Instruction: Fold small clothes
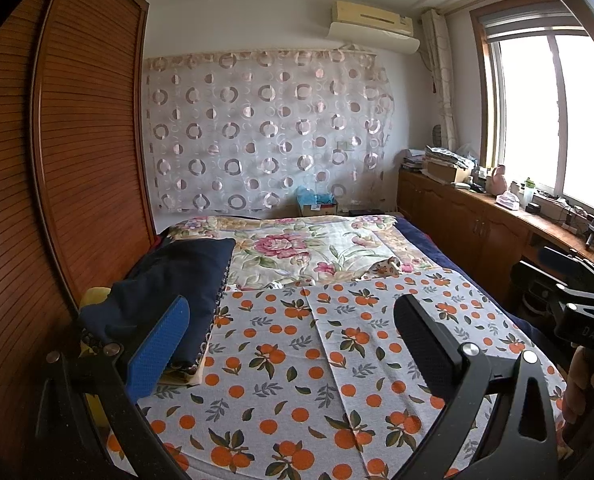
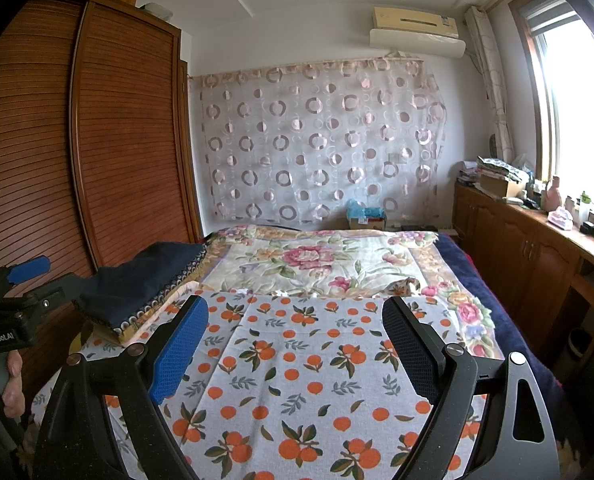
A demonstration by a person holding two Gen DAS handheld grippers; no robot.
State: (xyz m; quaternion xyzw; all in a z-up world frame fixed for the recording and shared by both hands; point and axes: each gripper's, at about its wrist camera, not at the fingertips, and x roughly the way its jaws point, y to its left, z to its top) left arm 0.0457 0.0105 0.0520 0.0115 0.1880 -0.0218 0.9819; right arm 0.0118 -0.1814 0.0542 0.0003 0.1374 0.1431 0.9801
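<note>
A white cloth printed with oranges [image 1: 281, 396] [image 2: 297, 396] lies spread flat on the near part of the bed, with a straight crease down its middle. My left gripper [image 1: 289, 346] hovers just above it, open, with nothing between its blue and black pads. My right gripper [image 2: 295, 350] is also open and empty above the same cloth. A stack of folded clothes with a navy garment on top [image 1: 169, 284] [image 2: 145, 280] rests at the cloth's far left corner, just beyond the left gripper's blue pad.
A floral blanket [image 1: 297, 248] covers the far half of the bed. A slatted wooden wardrobe [image 1: 77, 140] runs close along the left. On the right a wooden cabinet [image 2: 529, 248] under the window carries clutter. A hand [image 2: 13, 384] holds the left gripper's handle.
</note>
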